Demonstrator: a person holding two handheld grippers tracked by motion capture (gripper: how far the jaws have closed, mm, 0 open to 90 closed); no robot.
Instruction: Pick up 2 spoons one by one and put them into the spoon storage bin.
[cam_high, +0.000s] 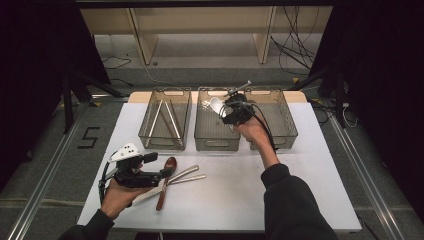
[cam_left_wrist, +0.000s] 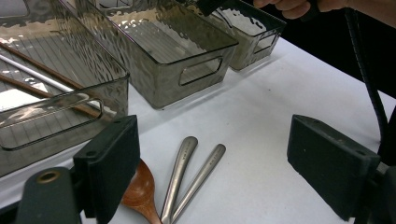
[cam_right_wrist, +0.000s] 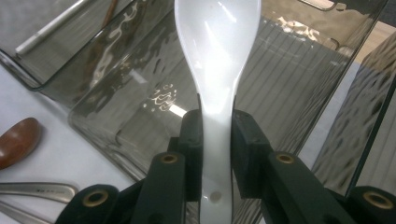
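Right tongs are clamped on a white spoon, pads squeezing its narrow handle from both sides. It's a glossy, smooth piece, soup-spoon shape: broad rounded bowl, tapering down to a slim stem, with bright highlights running along it. In the right gripper view the bowl stands up from the jaws, hanging over the middle bin. From the high view the white spoon sits above the far end of the middle bin, held there by the right tongs.

That middle bin is smoky, see-through plastic with a rippled wall and a cut-out handle. The left bin carries long thin sticks; the right bin stands just beside the middle one.

Near left on the white bench, the left tongs stand wide, nothing between the pads, poised over a brown wooden spoon and two metal handles lying side by side on the bench.
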